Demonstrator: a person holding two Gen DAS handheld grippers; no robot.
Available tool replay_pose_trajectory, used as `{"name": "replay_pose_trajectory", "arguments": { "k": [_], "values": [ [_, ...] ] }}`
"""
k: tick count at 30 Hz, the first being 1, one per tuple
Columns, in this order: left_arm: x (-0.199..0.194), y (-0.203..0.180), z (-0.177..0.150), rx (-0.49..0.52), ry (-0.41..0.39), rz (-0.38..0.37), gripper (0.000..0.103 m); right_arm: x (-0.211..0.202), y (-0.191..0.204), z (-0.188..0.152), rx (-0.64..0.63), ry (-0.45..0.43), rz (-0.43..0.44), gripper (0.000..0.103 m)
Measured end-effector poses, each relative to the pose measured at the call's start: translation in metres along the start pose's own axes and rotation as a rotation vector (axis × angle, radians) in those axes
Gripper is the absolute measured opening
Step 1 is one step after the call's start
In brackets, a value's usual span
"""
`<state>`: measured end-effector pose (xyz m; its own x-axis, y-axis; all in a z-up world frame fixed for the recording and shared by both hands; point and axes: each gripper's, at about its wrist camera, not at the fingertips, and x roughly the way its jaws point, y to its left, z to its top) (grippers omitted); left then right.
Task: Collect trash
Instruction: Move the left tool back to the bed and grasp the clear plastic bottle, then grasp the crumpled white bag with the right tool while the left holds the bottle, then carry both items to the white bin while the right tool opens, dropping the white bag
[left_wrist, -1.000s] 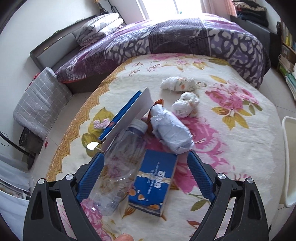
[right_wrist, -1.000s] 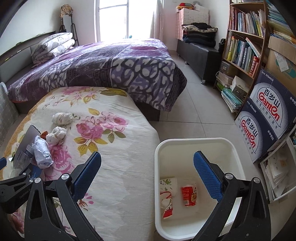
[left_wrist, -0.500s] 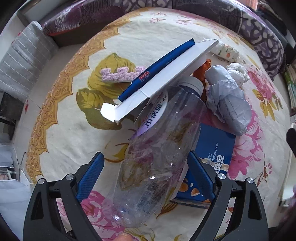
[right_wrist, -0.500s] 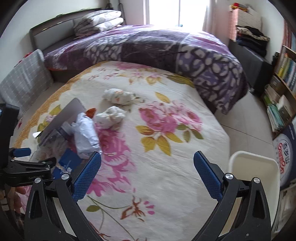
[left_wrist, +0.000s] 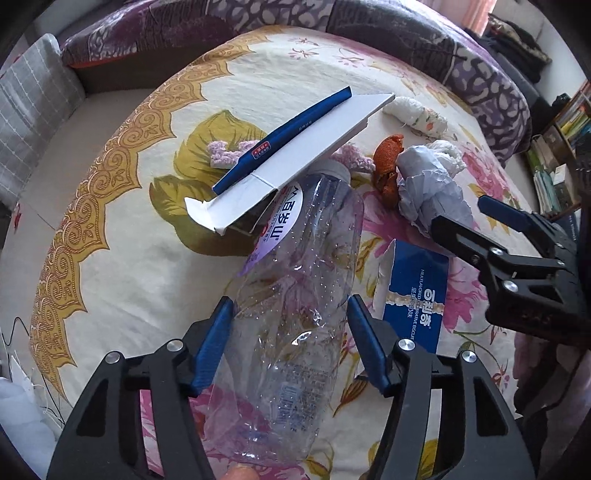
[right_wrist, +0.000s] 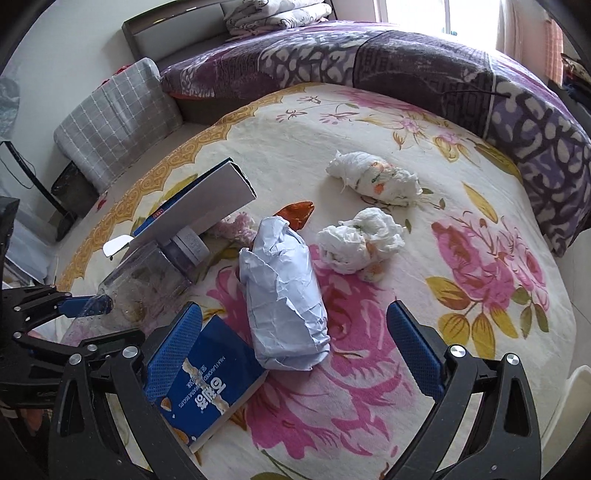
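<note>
L gripper (left_wrist: 290, 341) jaws closing w/ the bottle (left_wrist: 295, 291) between them; both pads sit right at its sides, grip not sure yet. Bottle lies on the blanket (left_wrist: 122, 258), cap end pointing away from the jaws, tucked under a white box (left_wrist: 295, 162). Just right of the L jaws: blue box (left_wrist: 415, 295).

R gripper (right_wrist: 295, 347) jaws spread wide, holding nothing. Paper wad (right_wrist: 284, 295) lies between them, touching neither pad. The blue box is at the left pad, partly behind it. Beyond the jaws: two tissue wads (right_wrist: 360, 243), orange wrapper (right_wrist: 297, 212).
</note>
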<state>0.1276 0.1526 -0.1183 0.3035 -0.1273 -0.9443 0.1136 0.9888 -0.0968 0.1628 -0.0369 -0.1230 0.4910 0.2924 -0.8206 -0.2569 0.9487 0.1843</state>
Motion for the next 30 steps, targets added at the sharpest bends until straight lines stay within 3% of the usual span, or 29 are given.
{"name": "replay_pose_trajectory", "arguments": {
  "k": [3, 4, 6, 13, 30],
  "values": [
    [-0.006, 0.001, 0.0, -0.002, -0.018, -0.013, 0.062, 0.006, 0.0, 0.0, 0.02, -0.011, 0.003, 0.093],
    [-0.008, 0.001, 0.0, -0.002, -0.023, -0.014, 0.062, 0.008, -0.002, 0.0, 0.026, -0.011, 0.003, 0.079],
    [-0.009, -0.002, 0.002, -0.002, -0.031, -0.016, 0.062, 0.015, -0.005, 0.0, 0.06, 0.023, 0.051, 0.041],
    [-0.016, -0.009, 0.009, -0.029, -0.079, -0.034, 0.061, 0.0, -0.011, 0.0, 0.095, -0.034, 0.026, 0.039],
    [-0.068, -0.045, 0.026, -0.094, -0.324, -0.034, 0.06, -0.091, -0.028, -0.002, 0.148, -0.274, -0.126, 0.04]
  ]
}}
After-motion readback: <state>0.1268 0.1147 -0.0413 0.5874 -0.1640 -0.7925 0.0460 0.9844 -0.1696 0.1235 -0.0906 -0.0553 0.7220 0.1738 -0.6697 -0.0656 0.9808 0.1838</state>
